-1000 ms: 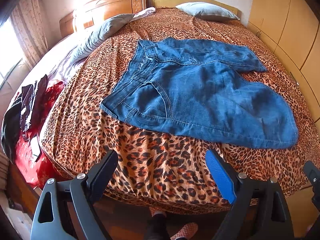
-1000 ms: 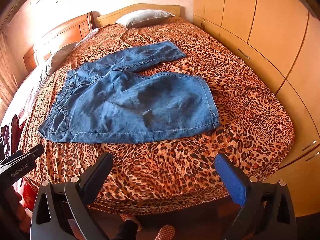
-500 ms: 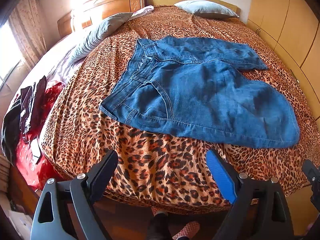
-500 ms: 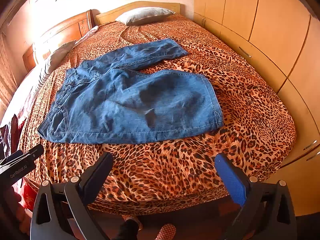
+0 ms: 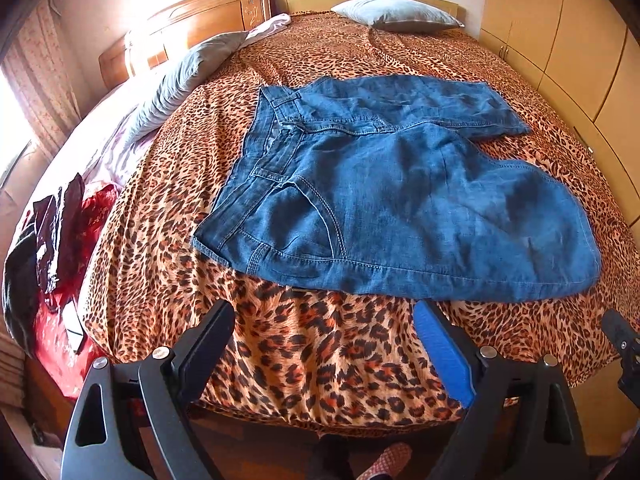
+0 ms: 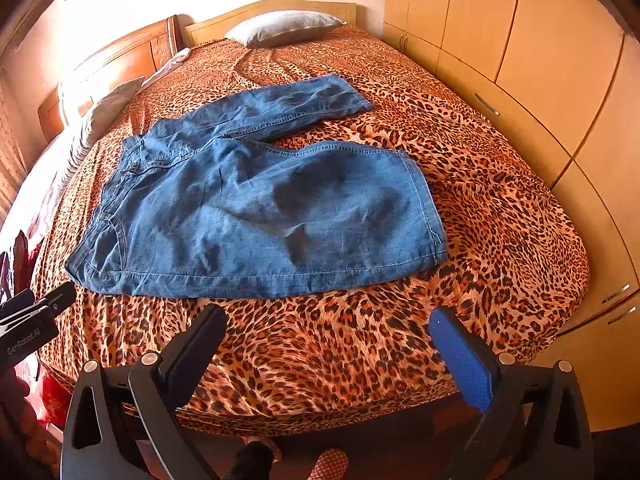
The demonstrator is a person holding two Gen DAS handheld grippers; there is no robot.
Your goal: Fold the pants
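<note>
Blue denim pants (image 5: pixel 392 196) lie spread flat on a leopard-print bed (image 5: pixel 312 352), waistband to the left, both legs pointing right and splayed apart. They also show in the right wrist view (image 6: pixel 256 216). My left gripper (image 5: pixel 324 320) is open and empty, hovering over the bed's near edge just short of the pants' near hem. My right gripper (image 6: pixel 326 324) is open and empty, also short of the near hem, below the near leg.
Grey pillows (image 5: pixel 396 14) and a wooden headboard (image 5: pixel 200 16) are at the far end. Red and dark clothes (image 5: pixel 60 240) lie at the bed's left side. Wooden wardrobe doors (image 6: pixel 540 60) run along the right. The other gripper's body (image 6: pixel 28 320) shows at the left edge.
Both grippers have moved forward toward the bed and the pants, which look larger now. Both stayed open; the pants have not moved.
</note>
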